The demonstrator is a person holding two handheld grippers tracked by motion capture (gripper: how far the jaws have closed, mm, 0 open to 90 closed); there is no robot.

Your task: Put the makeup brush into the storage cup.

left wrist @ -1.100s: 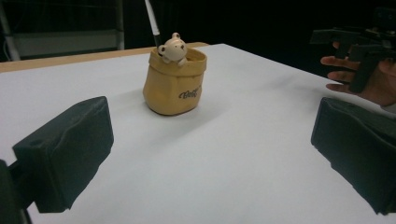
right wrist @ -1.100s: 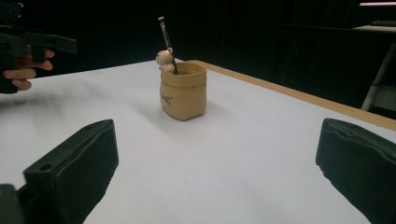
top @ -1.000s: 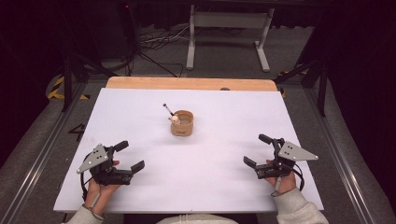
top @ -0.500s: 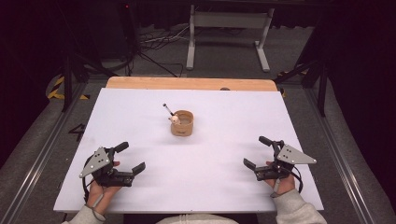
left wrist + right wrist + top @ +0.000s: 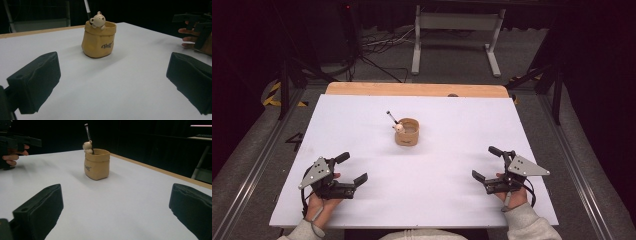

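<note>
Each hand-held gripper, left (image 5: 353, 170) and right (image 5: 486, 164), rests spread and empty on the near table (image 5: 447, 150). The pot (image 5: 407, 131), mid-table, looks rigid, breakable; its pen (image 5: 391, 117) is light, best pinched at the top.

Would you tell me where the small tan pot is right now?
In the high view, the pot stands mid-table, toward the far edge, apart from both open grippers.

One tan pot (image 5: 407, 132), one pen (image 5: 392, 117), two claws: left claw (image 5: 351, 168), right claw (image 5: 486, 162).
</note>
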